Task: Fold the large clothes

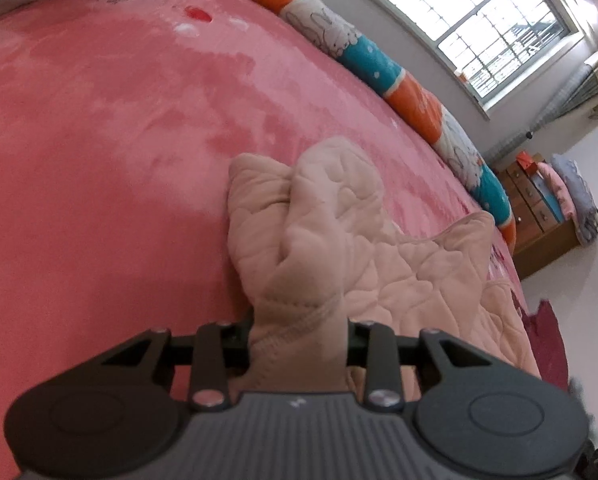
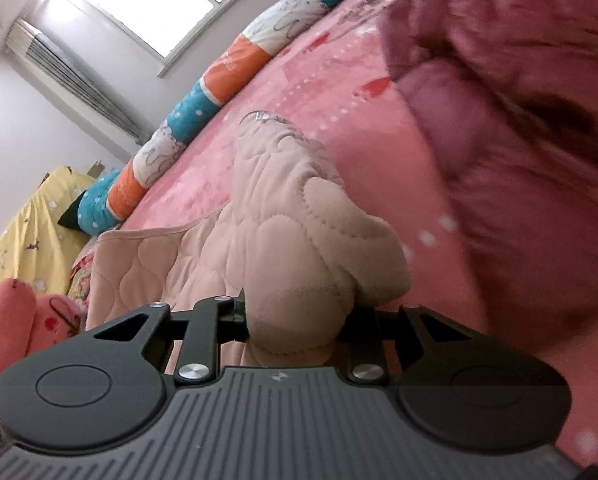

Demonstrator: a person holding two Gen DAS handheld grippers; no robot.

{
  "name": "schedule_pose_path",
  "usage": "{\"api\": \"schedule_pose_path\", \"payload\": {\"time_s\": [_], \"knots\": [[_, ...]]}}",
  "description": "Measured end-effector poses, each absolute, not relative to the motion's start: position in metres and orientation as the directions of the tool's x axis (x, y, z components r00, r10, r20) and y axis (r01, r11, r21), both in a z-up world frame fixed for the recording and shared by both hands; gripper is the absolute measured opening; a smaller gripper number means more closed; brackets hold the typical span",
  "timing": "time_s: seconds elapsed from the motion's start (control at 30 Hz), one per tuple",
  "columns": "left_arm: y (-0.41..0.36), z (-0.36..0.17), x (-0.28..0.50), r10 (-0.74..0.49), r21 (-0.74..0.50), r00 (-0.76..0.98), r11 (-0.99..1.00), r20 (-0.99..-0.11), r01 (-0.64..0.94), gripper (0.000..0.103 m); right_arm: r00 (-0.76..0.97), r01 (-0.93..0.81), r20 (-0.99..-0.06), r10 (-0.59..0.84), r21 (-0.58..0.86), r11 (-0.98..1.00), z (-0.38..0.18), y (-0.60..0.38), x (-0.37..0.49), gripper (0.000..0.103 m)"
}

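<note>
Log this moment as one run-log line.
phase: mid-fold | left gripper: shut on beige quilted garment | right gripper: shut on same garment | surface: pink bed cover | nearby: maroon garment

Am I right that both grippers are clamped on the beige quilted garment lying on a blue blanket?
Not quite: the blanket is pink, as the left wrist view shows. The left gripper and right gripper are both shut on the beige quilted garment.
</note>
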State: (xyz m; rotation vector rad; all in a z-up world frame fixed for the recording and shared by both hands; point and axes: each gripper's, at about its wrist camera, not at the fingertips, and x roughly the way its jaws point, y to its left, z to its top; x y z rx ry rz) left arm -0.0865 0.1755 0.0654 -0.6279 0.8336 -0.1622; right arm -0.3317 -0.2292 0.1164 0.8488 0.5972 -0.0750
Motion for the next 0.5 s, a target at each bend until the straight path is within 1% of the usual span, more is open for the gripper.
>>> {"api": "schedule_pose_path", "payload": {"time_s": [0.17,0.23,0.27,0.33,0.37,0.4,0.43,0.47,0.5], "knots": [[0.177,0.065,-0.139,-0.38,-0.579,0.651,0.808,-0.657,-0.113,0.034,0.815,0.31,-0.551,0.182,0.679,0.666,0.127,-0.225,-0.392,0.033],[0.18,0.062,-0.149,-0.364,-0.569,0.653,0.812,-0.664,-0.126,0.04,0.798,0.322,-0.57,0.195,0.677,0.662,0.129,-0.221,-0.406,0.034],[0.183,0.06,-0.154,-0.344,-0.559,0.663,0.818,-0.665,-0.137,0.043,0.788,0.33,-0.584,0.197,0.67,0.665,0.126,-0.222,-0.408,0.036],[0.185,0.061,-0.159,-0.32,-0.545,0.677,0.826,-0.663,-0.144,0.048,0.766,0.359,-0.612,0.196,0.661,0.659,0.121,-0.222,-0.408,0.043],[0.185,0.064,-0.162,-0.303,-0.536,0.685,0.83,-0.663,-0.151,0.051,0.762,0.372,-0.62,0.189,0.657,0.655,0.12,-0.224,-0.408,0.056],[0.184,0.067,-0.168,-0.289,-0.528,0.693,0.835,-0.66,-0.155,0.052,0.752,0.395,-0.637,0.17,0.642,0.657,0.12,-0.225,-0.408,0.061],[0.184,0.072,-0.172,-0.27,-0.511,0.702,0.846,-0.659,-0.155,0.052,0.747,0.41,-0.647,0.152,0.629,0.661,0.12,-0.228,-0.409,0.062],[0.183,0.077,-0.176,-0.248,-0.49,0.71,0.858,-0.659,-0.156,0.056,0.748,0.417,-0.649,0.142,0.625,0.66,0.121,-0.229,-0.411,0.065],[0.183,0.084,-0.18,-0.22,-0.465,0.721,0.871,-0.657,-0.158,0.059,0.749,0.425,-0.65,0.129,0.621,0.658,0.123,-0.23,-0.414,0.07]]}}
